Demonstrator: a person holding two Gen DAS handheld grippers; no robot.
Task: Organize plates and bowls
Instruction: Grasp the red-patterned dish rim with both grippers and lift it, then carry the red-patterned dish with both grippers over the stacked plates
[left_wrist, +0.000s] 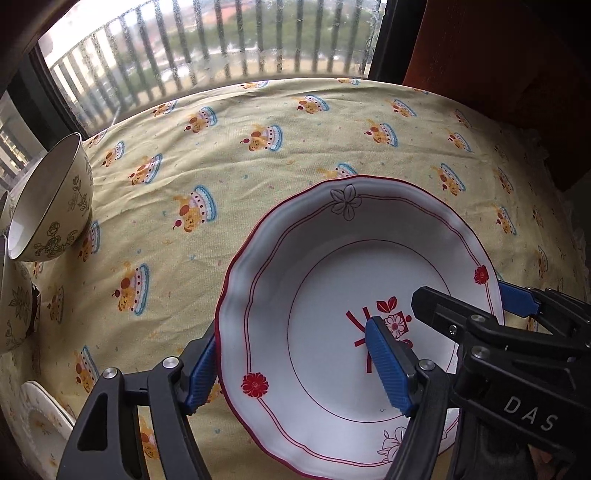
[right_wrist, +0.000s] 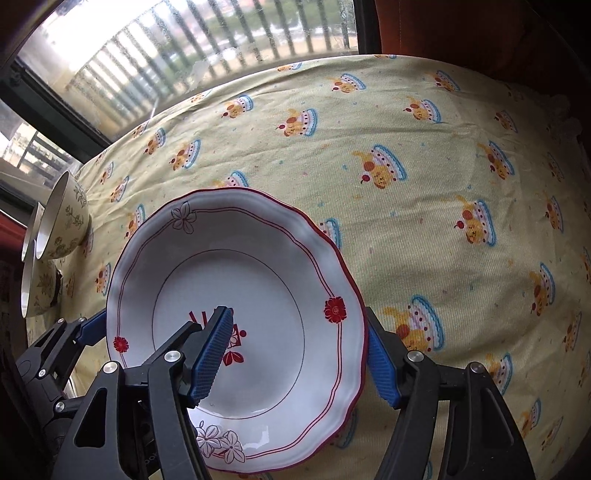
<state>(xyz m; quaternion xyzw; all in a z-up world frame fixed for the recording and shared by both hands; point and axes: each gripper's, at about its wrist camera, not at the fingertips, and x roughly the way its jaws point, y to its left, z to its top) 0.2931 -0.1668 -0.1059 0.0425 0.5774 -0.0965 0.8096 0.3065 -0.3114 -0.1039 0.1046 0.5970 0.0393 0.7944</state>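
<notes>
– Fingers (left_wrist: 388, 365) of both grippers are seen astride one plate. How are they set?

– On the left gripper (left_wrist: 291, 328) the outer finger is tucked behind the plate's left rim and the inner one is laid over the well. On the right gripper (right_wrist: 297, 317) it is mirrored: one finger over the well, the other against the right rim. Both pairs are judged to be clamped on the plate, though contact under the inner pads is hidden.

– And what is found around them, biggest first?

– A printed cloth (left_wrist: 258, 147) is spread beneath and beyond both grippers. The plate (left_wrist: 332, 258) is held between the two grippers, tilted, and a shadow under its near edge suggests it is lifted off the cloth. Bowls (left_wrist: 51, 199) are gathered well to the left of the left gripper, tipped and close together; whether they are nested cannot be told. A second plate (left_wrist: 40, 424) is glimpsed just left of that gripper's base, half cut off.

– So how much is done?

– The bowls appear grouped already. One plate is in hand and not yet set down. It is judged that it remains to be put with the second plate; what else is left cannot be seen.
</notes>
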